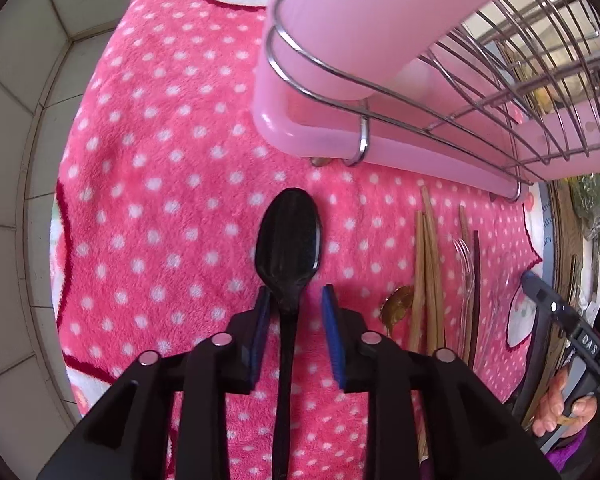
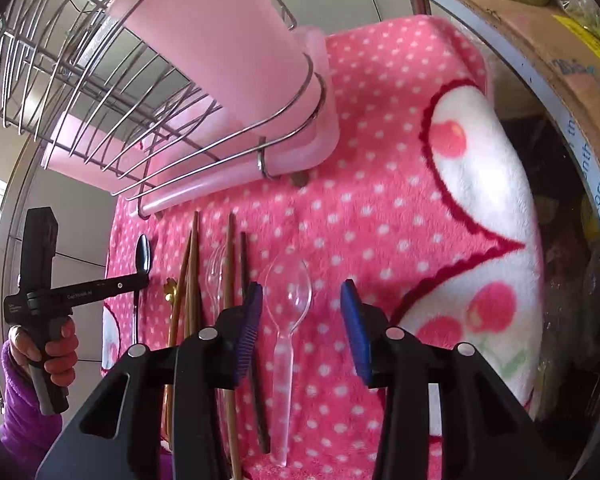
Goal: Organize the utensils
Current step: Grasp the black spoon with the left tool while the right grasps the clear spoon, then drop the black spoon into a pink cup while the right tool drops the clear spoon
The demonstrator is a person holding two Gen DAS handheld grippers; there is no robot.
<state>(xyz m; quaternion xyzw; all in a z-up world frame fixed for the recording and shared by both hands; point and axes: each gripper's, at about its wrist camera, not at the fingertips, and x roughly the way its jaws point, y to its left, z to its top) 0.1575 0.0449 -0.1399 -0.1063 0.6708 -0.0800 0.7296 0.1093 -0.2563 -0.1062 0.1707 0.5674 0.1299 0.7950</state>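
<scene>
A black plastic spoon [image 1: 288, 240] lies bowl-forward on the pink dotted blanket [image 1: 160, 160]. Its neck runs between the blue pads of my left gripper [image 1: 294, 308], which stands open with a gap beside the handle. A clear plastic spoon [image 2: 288, 292] lies on the blanket between the pads of my right gripper [image 2: 302, 312], also open and not touching it. Between the two spoons lie wooden chopsticks [image 1: 428, 280], a clear fork [image 1: 464, 264], a dark chopstick [image 1: 476, 280] and a small gold spoon [image 1: 398, 304]. The black spoon [image 2: 143, 254] also shows at the far left of the right wrist view.
A wire dish rack [image 1: 520, 80] on a pink tray [image 1: 300, 132] stands at the back, with a tall pink utensil holder [image 1: 360, 20] at its corner. A tiled wall [image 1: 12, 120] borders the left. A cardboard box [image 2: 540, 40] sits at the right. A hand in a purple sleeve [image 2: 56, 344] grips the left tool.
</scene>
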